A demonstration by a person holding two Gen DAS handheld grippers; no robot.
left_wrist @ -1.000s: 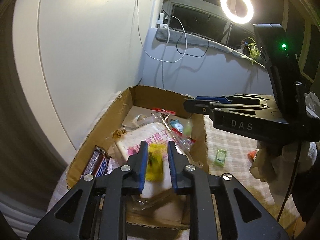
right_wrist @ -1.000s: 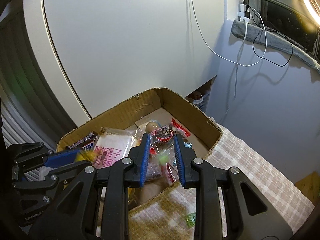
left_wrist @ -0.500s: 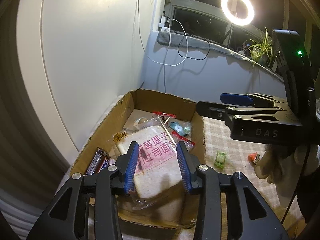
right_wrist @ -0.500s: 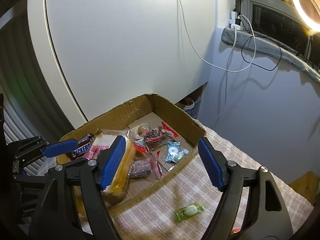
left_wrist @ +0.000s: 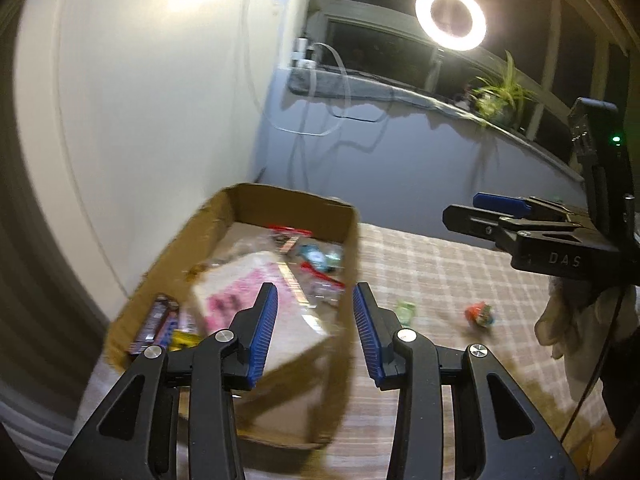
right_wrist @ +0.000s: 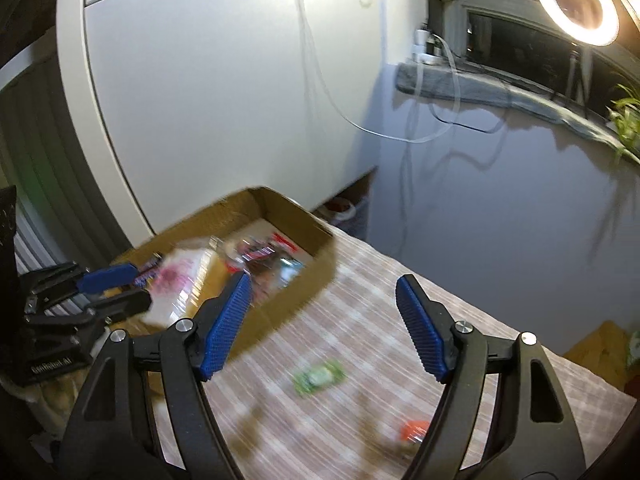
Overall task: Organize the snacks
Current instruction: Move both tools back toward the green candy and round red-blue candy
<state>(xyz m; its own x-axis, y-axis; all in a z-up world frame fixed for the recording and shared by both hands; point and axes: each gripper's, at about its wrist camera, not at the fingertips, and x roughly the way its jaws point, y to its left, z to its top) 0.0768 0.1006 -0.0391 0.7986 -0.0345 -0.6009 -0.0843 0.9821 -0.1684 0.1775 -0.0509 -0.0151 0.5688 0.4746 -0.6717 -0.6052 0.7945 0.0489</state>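
Note:
A cardboard box [left_wrist: 288,204] [right_wrist: 288,206] holds several snacks: a white and pink bread pack [left_wrist: 240,292], a chocolate bar [left_wrist: 154,322], a yellow pack [left_wrist: 182,338] and small wrapped sweets [left_wrist: 316,256]. My left gripper [left_wrist: 314,332] is open and empty above the box's near right corner. My right gripper [right_wrist: 324,326] is open wide and empty above the checked cloth [right_wrist: 360,300], right of the box. A green sweet [left_wrist: 406,312] [right_wrist: 318,376] and a red snack [left_wrist: 480,314] [right_wrist: 414,430] lie on the cloth. The views are motion-blurred.
A white cabinet [right_wrist: 220,100] stands behind the box. A ring light [left_wrist: 450,16], cables [left_wrist: 320,92] and a potted plant [left_wrist: 500,96] are at the windowsill. The right gripper's body [left_wrist: 560,240] hangs at the right of the left wrist view.
Both grippers opened and let their snacks go into the box. Both have since pulled back and swung right, toward the cloth with the green and red snacks.

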